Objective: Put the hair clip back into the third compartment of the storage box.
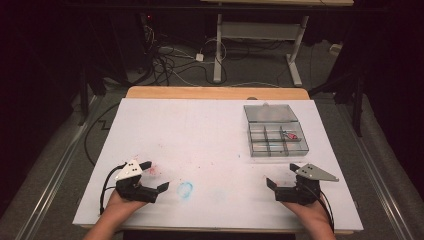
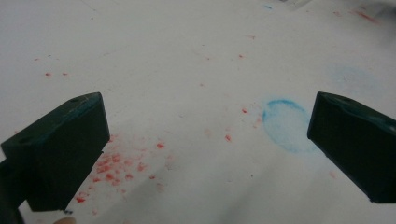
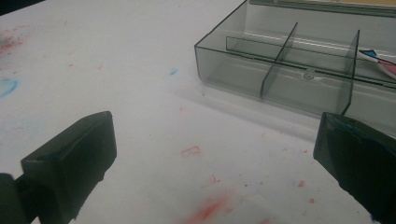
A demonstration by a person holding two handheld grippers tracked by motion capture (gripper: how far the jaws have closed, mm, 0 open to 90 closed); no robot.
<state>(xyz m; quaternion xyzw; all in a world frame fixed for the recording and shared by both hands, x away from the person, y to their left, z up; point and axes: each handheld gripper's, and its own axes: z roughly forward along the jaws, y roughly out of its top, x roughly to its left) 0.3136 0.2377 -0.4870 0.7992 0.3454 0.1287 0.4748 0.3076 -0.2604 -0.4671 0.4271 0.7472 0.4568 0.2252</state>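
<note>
A clear grey compartment box with its lid folded back lies at the far right of the white sheet. A small red and white item lies in one of its right compartments, also seen at the box's right edge as a red and white item. My left gripper rests at the near left, open, with nothing between its jaws; its view looks over red specks and a blue ring stain. My right gripper rests at the near right, open and empty, just short of the box.
Red smears and a blue ring stain mark the sheet. The wooden table edge shows at the far side. Beyond it stand a white desk frame and loose cables on the floor.
</note>
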